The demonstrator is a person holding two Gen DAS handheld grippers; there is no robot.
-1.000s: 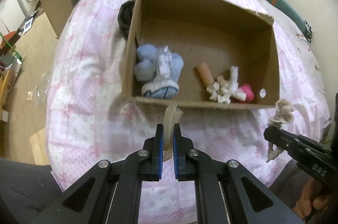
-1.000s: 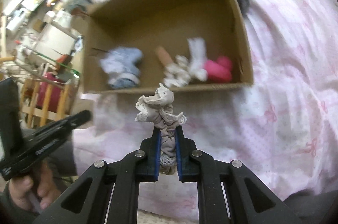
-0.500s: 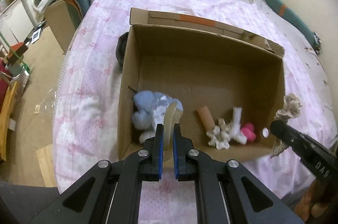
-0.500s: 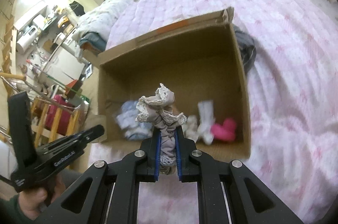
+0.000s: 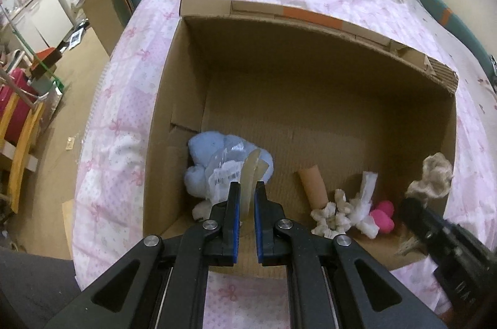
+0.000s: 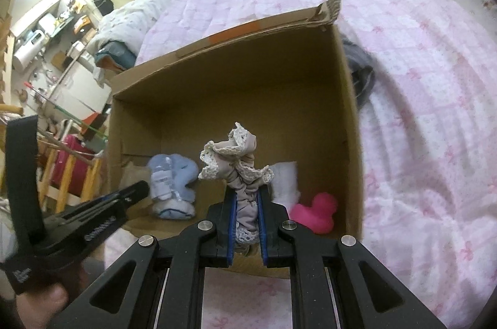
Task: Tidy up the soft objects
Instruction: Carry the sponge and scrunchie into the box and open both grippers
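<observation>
Now you're bringing both loads over the cardboard box [image 5: 198, 18]: L gripper [image 5: 247, 189] clamping a thin beige strip [image 5: 251, 170] at lower center, R gripper [image 6: 247, 198] clamping a lace-trimmed cloth [image 6: 236, 155]; next, I'd say, you're lowering in & parting the jaws.

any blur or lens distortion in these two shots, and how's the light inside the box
Left wrist view: fisheye bends the cardboard box rim into a curve; the right claw at the frame edge is motion-blurred; the box's far wall is shadowed. Right wrist view: the lace-trimmed cloth is sharp, the left claw smeared, and the ceiling light glares top left.
</observation>
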